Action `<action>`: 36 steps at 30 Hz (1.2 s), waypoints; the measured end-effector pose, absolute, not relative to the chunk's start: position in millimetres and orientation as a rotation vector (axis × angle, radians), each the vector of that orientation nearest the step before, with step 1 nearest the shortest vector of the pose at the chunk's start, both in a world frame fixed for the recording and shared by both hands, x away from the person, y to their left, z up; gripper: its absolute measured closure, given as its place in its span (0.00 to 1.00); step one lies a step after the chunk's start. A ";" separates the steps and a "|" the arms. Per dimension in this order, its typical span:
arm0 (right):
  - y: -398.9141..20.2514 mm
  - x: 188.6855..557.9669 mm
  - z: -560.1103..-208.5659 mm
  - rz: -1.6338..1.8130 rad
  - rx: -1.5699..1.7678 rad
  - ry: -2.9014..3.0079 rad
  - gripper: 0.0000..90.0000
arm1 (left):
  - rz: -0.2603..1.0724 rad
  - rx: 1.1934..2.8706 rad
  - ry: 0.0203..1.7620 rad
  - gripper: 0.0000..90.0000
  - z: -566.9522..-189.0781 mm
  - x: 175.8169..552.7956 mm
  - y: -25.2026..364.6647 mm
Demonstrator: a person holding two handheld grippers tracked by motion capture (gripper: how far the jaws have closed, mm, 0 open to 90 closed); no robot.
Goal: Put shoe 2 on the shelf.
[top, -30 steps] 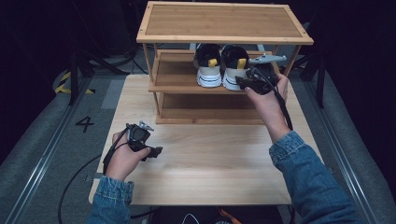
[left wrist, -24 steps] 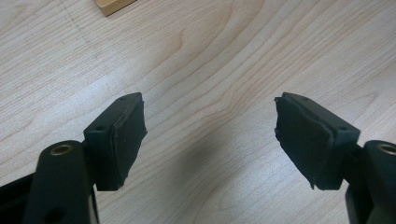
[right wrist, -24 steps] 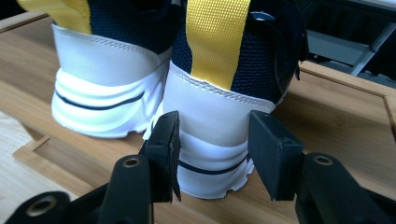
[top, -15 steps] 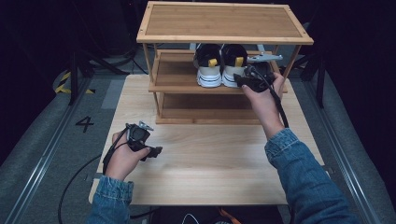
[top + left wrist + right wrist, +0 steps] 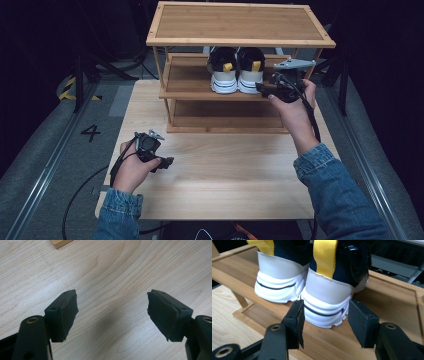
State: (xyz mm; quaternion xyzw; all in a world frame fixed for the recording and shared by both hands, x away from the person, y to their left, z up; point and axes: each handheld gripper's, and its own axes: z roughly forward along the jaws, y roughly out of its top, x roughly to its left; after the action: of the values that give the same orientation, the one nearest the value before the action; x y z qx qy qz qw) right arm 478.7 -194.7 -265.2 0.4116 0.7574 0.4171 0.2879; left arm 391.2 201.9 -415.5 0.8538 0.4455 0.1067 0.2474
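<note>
Right gripper (image 5: 324,315) level at shoe (image 5: 332,290) heel, fingers apart

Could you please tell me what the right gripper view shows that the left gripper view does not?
Right gripper view: two sneakers, the nearer sneaker's heel ahead of the open right tongs, with yellow pull tabs, on the rack's middle shelf. Left gripper view: the open left tongs over bare wooden table, holding nothing. Both share black padded jaws spread apart and light wood grain.

My pale wooden desk (image 5: 220,195) stands on a grey floor (image 5: 40,165) marked with a black "4" (image 5: 91,132) and yellow-black tape (image 5: 67,89). A metal rail (image 5: 372,175) runs past my right; the room behind is dark.
</note>
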 end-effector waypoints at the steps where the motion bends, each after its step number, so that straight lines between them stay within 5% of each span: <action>1: -197.1 476.3 -264.3 1.115 1.094 2.025 0.54 | 0.292 2.326 1.213 0.27 -415.5 391.0 201.4; 19: -252.5 442.7 -281.4 1.131 1.014 2.171 0.49 | 0.265 2.299 1.206 0.26 -410.7 387.6 207.3; 36: -330.6 415.8 -353.9 1.115 1.081 2.291 0.49 | 0.239 2.314 1.080 0.23 -409.7 389.6 214.5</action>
State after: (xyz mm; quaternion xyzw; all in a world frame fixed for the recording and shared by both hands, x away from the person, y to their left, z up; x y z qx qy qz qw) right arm 415.8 -330.6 -353.9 0.3837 0.8134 0.3958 0.1858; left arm 389.6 214.5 -409.7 0.8650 0.4036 0.0895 0.2844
